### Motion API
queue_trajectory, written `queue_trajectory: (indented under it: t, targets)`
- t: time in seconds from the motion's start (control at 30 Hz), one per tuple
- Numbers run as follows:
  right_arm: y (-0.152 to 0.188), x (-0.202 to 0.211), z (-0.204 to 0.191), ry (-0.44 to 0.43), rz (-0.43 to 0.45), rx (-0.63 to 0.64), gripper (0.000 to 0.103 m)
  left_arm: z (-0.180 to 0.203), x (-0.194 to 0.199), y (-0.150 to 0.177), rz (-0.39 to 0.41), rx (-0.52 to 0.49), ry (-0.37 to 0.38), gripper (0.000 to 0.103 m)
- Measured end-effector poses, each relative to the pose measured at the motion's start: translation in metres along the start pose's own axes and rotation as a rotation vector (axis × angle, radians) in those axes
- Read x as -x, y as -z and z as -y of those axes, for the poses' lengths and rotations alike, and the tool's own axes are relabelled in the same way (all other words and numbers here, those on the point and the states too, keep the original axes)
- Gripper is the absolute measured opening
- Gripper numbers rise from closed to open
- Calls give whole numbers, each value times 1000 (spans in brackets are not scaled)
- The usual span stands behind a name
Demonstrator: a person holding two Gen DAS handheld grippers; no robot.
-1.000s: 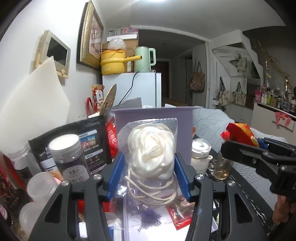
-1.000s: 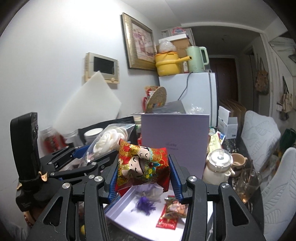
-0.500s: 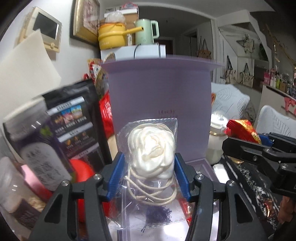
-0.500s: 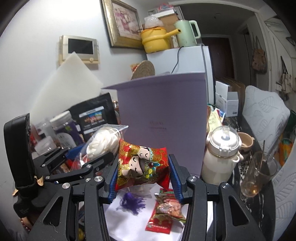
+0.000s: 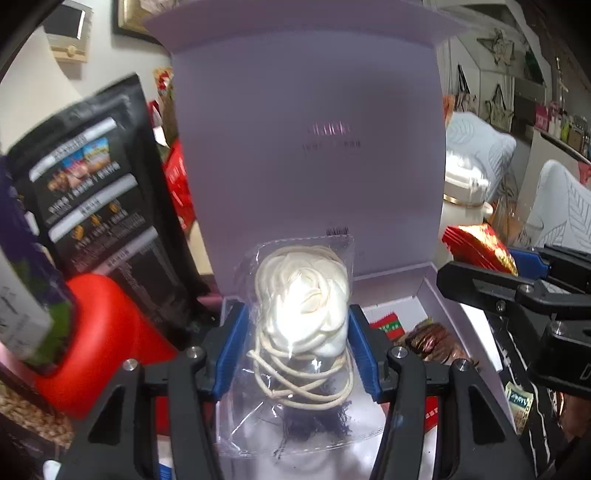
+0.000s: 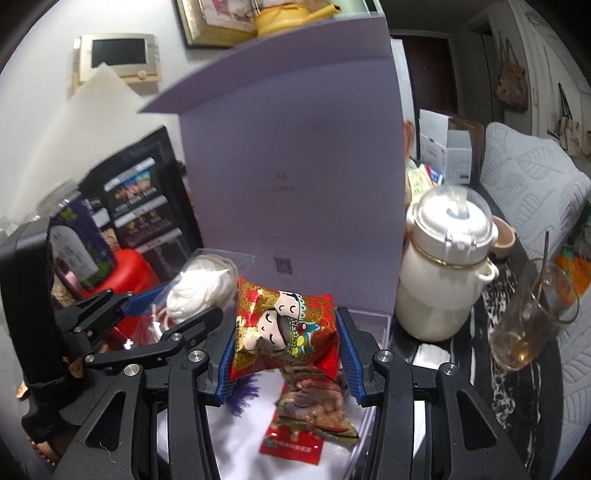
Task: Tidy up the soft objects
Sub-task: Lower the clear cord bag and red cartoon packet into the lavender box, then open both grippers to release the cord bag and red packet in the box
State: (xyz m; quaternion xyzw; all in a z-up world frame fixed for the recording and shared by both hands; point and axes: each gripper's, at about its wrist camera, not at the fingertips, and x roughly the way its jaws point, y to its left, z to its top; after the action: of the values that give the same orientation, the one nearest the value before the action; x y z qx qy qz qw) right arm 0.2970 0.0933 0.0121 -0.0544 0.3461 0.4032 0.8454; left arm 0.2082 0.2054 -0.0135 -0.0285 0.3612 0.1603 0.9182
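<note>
Pouches held over the box (image 5: 436, 291): left gripper (image 5: 295, 347) clamps the rose pouch (image 5: 303, 306), right gripper (image 6: 284, 350) clamps the red pouch (image 6: 284, 328); next, lower and release.

White wall (image 6: 33, 92) upper left, small screen panel (image 6: 118, 55) mounted on it, gilt picture frame (image 6: 201, 22) beside. Dark doorway (image 6: 428, 74) upper right. Quilted grey chair (image 6: 532, 177) at right edge.

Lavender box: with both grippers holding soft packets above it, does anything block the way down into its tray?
Nothing visible blocks it. The lavender box has its lid upright behind the tray. The left gripper holds the bagged white fabric flower; the right gripper holds the red cartoon pouch. A snack packet and purple tassel already lie inside.
</note>
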Motion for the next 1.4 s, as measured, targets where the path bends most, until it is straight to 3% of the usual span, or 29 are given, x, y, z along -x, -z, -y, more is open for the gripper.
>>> queue_trajectory:
  t: [0.43,1.17,1.4]
  targets:
    - [8,-25,5,21,-69,-4,47,3,-38,16,-138,-4,13,54]
    - [22,-58,12,46,-174,-18,48,2,-41,10,-191,16,-55,56]
    - [22,-59,14,51,-190,-28,51,-3,-39,8,-204,42,-33,64]
